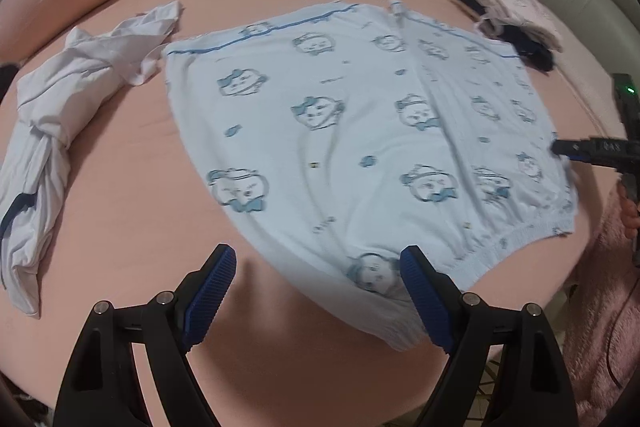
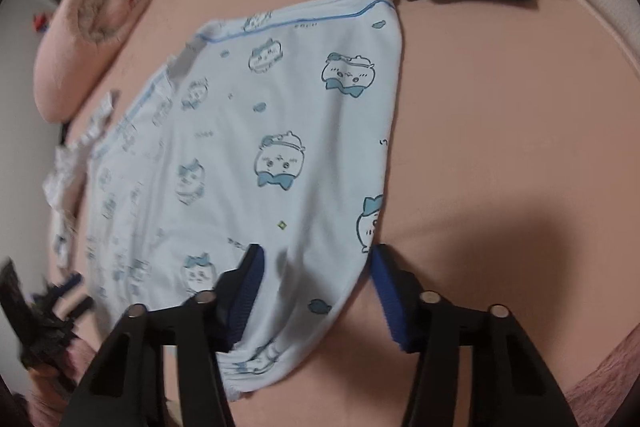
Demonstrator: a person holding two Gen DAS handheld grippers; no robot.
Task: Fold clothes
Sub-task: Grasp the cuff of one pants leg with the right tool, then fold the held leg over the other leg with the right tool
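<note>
Early in the fold: pale blue printed shorts [image 1: 360,147] spread flat on pink bed sheet [image 1: 120,187], waistband toward six o'clock in the left view. Left gripper [image 1: 318,291] wide apart, straddling the near waistband corner. Right gripper [image 2: 316,287] wide too, straddling the opposite corner; probably just above the cloth, blur hiding contact. Crumpled white garment [image 1: 60,115] at nine o'clock, folded pile [image 1: 516,23] at two. Next: pinch both corners, lift together, carry across.
</note>
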